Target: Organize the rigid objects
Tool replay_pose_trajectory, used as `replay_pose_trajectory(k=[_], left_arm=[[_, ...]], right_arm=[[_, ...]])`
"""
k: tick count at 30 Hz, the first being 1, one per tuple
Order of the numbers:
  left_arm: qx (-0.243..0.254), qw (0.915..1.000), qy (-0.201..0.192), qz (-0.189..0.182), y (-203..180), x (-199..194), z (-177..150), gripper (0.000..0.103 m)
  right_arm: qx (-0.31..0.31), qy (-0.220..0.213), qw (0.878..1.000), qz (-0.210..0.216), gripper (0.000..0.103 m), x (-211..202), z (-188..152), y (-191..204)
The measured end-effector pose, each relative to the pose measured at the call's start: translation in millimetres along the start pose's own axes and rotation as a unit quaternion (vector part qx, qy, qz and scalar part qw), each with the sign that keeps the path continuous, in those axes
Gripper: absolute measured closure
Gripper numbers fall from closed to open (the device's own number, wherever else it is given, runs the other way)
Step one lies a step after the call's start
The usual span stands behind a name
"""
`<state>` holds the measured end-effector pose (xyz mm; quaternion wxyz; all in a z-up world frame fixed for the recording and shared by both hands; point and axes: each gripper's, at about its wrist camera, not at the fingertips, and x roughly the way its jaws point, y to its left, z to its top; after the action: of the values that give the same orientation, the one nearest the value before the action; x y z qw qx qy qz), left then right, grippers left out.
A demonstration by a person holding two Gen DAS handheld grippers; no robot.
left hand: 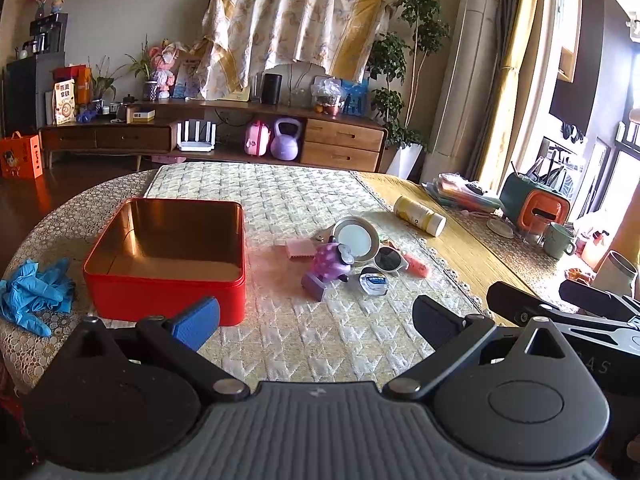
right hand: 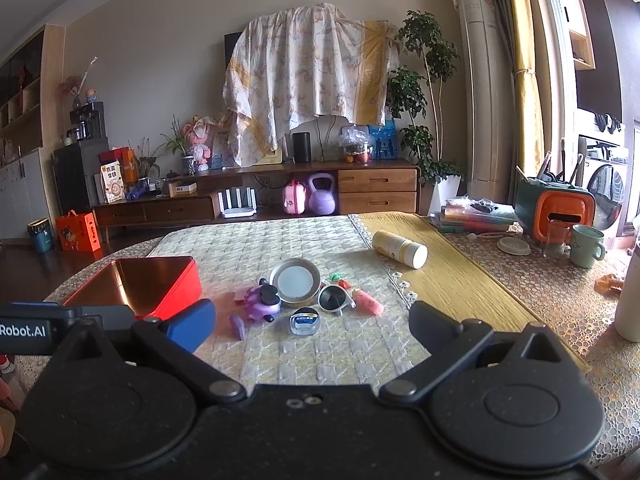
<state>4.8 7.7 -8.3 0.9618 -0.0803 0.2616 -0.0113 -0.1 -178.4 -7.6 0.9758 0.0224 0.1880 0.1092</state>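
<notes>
An open red tin box (left hand: 168, 256) stands empty on the quilted table mat; it also shows in the right wrist view (right hand: 160, 284). To its right lies a cluster: a purple toy figure (left hand: 330, 266) (right hand: 260, 304), a round metal lid (left hand: 356, 240) (right hand: 296, 280), white sunglasses (left hand: 388, 260) (right hand: 334, 299), a pink comb (left hand: 298, 249), a small clear round case (left hand: 374, 282) (right hand: 305, 322), and a pink tube (left hand: 418, 266) (right hand: 368, 302). My left gripper (left hand: 316, 320) is open and empty, short of the box and cluster. My right gripper (right hand: 312, 326) is open and empty, just before the cluster.
A yellow bottle (left hand: 419, 215) (right hand: 400, 249) lies on its side on the yellow runner. Blue gloves (left hand: 34, 294) lie at the table's left edge. A green mug (right hand: 586, 245), a glass (right hand: 556, 240), an orange-green box (right hand: 556, 210) and stacked books (right hand: 476, 216) stand at the right.
</notes>
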Motion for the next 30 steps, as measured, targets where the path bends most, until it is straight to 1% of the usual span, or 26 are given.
replay_pose_trajectory(k=[21,26,30], left_arm=[[-0.005,0.9999,0.01,0.001,5.6,5.4,0.9,0.0],[0.003,0.9999,0.015,0.003,4.8,15.2,5.4,0.0],[0.019,0.9996,0.016,0.008,0.5,28.1,12.3,0.0]], right_arm=[[-0.004,0.016,1.0,0.006,0.0,13.0,0.1,0.2],[-0.01,0.021,1.0,0.011,0.0,22.1,2.2,-3.3],[-0.014,0.024,1.0,0.009,0.0,33.1,5.6,-11.9]])
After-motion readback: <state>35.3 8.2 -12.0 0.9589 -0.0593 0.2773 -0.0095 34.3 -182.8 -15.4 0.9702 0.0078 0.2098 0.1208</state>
